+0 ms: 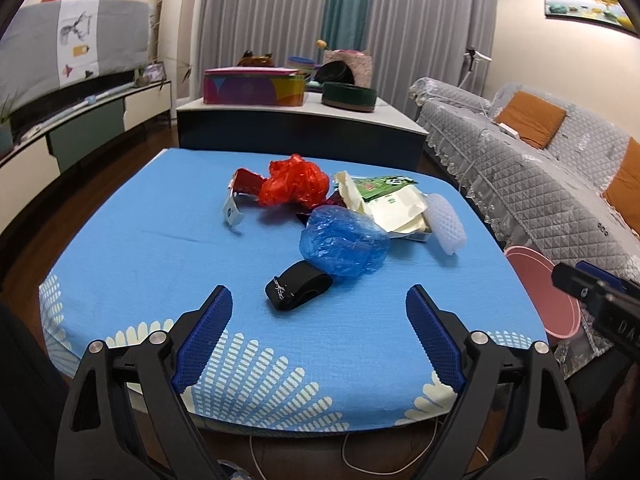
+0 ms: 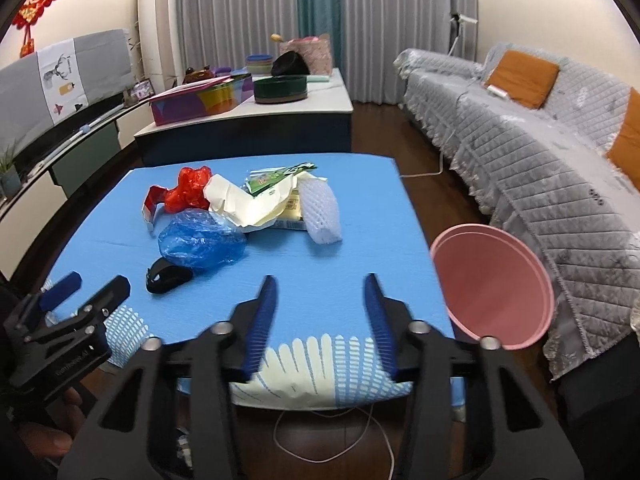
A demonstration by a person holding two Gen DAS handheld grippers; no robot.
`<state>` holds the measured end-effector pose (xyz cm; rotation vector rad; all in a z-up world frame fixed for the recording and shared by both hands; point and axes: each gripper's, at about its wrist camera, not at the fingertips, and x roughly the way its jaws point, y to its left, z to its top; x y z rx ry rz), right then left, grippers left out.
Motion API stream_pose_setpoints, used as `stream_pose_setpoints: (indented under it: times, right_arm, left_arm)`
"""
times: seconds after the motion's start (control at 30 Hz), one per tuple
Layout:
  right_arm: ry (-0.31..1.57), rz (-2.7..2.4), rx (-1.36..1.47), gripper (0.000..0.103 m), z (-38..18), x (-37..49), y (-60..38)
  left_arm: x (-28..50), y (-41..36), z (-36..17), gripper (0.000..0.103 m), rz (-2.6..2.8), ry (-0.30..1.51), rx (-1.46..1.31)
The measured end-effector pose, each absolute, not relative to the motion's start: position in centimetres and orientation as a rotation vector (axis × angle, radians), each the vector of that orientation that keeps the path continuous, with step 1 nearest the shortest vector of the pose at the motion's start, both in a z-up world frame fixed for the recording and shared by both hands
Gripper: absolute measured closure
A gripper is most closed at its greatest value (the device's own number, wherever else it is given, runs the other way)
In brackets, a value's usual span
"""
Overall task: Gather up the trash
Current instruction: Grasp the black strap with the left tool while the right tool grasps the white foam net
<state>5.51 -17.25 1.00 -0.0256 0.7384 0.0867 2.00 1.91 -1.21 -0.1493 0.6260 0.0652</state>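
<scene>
Trash lies heaped on the blue tablecloth [image 1: 160,240]: a red plastic bag [image 1: 292,182], a blue plastic bag [image 1: 342,240], a black band [image 1: 298,292], a white foam net [image 1: 446,222], cream paper wrappers [image 1: 396,204] and a torn red carton [image 1: 240,196]. My left gripper [image 1: 320,296] stands open over the near edge, with the band just beyond its tips. My right gripper [image 2: 320,280] hovers over the near right of the cloth, jaws partly apart with nothing between them. The foam net [image 2: 322,212] and blue bag [image 2: 200,242] lie ahead of it. A pink bin [image 2: 492,288] stands off the table's right side.
A grey-covered sofa [image 2: 540,152] with orange cushions runs along the right. Behind the table stands a low white table [image 1: 300,116] with a colourful box and a dark bowl. A TV cabinet [image 1: 80,120] lines the left wall. White cables [image 2: 332,440] lie on the floor below.
</scene>
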Motion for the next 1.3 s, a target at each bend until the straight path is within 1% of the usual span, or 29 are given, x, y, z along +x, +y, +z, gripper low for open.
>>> stream_pose_setpoints:
  times: [0.1, 0.2, 0.33, 0.5, 0.67, 0.73, 0.87, 0.93, 0.97, 1.0, 1.03, 1.07, 1.1, 1.13, 1.2, 1.3]
  right_arm:
    - [0.750, 0.091, -0.001, 0.064, 1.3, 7.9, -17.7]
    - [0.734, 0.094, -0.002, 0.064, 1.6, 10.3, -17.5]
    - [0.720, 0.103, -0.021, 0.064, 1.2, 13.5, -17.1]
    - [0.743, 0.102, -0.017, 0.064, -1.8, 16.6, -16.9]
    - [0.784, 0.111, -0.012, 0.063, -4.1, 19.6, -16.2]
    - [0.809, 0.111, -0.008, 0.063, -5.3, 20.6, -15.9]
    - [0.864, 0.112, 0.001, 0.063, -7.3, 22.0, -15.7]
    - [0.877, 0.114, -0.002, 0.064, -7.8, 22.3, -15.5]
    - [0.878, 0.113, -0.005, 0.064, -7.9, 22.3, -15.5]
    - [0.879, 0.114, -0.005, 0.066, -7.9, 22.3, -15.5]
    - [0.879, 0.116, -0.003, 0.069, -7.8, 22.3, -15.5]
    - [0.879, 0.118, 0.000, 0.077, -7.8, 22.2, -15.6]
    - [0.878, 0.120, 0.000, 0.084, -7.7, 22.2, -15.6]
    - [0.876, 0.120, 0.000, 0.087, -7.6, 22.2, -15.7]
    - [0.864, 0.119, 0.003, 0.090, -7.3, 22.0, -16.0]
    - [0.841, 0.121, 0.009, 0.090, -6.4, 21.5, -16.2]
  left_arm:
    - [3.0, 2.3, -1.5, 0.019, 0.078, 0.636, -0.167]
    - [3.8, 2.4, -1.8, 0.026, 0.091, 0.645, -0.172]
    - [5.0, 2.7, -2.4, 0.031, 0.108, 0.658, -0.177]
    - [6.9, 4.0, -4.0, 0.032, 0.156, 0.697, -0.220]
    - [8.9, 5.5, -6.2, 0.038, 0.198, 0.754, -0.290]
    - [9.5, 6.0, -7.1, 0.042, 0.204, 0.788, -0.322]
    - [10.2, 6.2, -8.1, 0.044, 0.189, 0.836, -0.356]
    - [10.5, 6.1, -8.8, 0.056, 0.170, 0.863, -0.368]
    - [10.5, 6.0, -8.8, 0.058, 0.171, 0.858, -0.366]
    - [10.5, 5.9, -8.6, 0.064, 0.164, 0.856, -0.367]
    - [10.5, 5.8, -8.5, 0.068, 0.163, 0.855, -0.364]
    - [10.4, 5.7, -8.4, 0.071, 0.165, 0.851, -0.360]
    - [10.4, 5.7, -8.3, 0.076, 0.166, 0.847, -0.357]
    - [10.3, 5.7, -8.1, 0.081, 0.167, 0.841, -0.355]
    - [10.3, 5.7, -7.8, 0.084, 0.168, 0.827, -0.346]
    - [9.9, 5.5, -7.0, 0.088, 0.187, 0.798, -0.310]
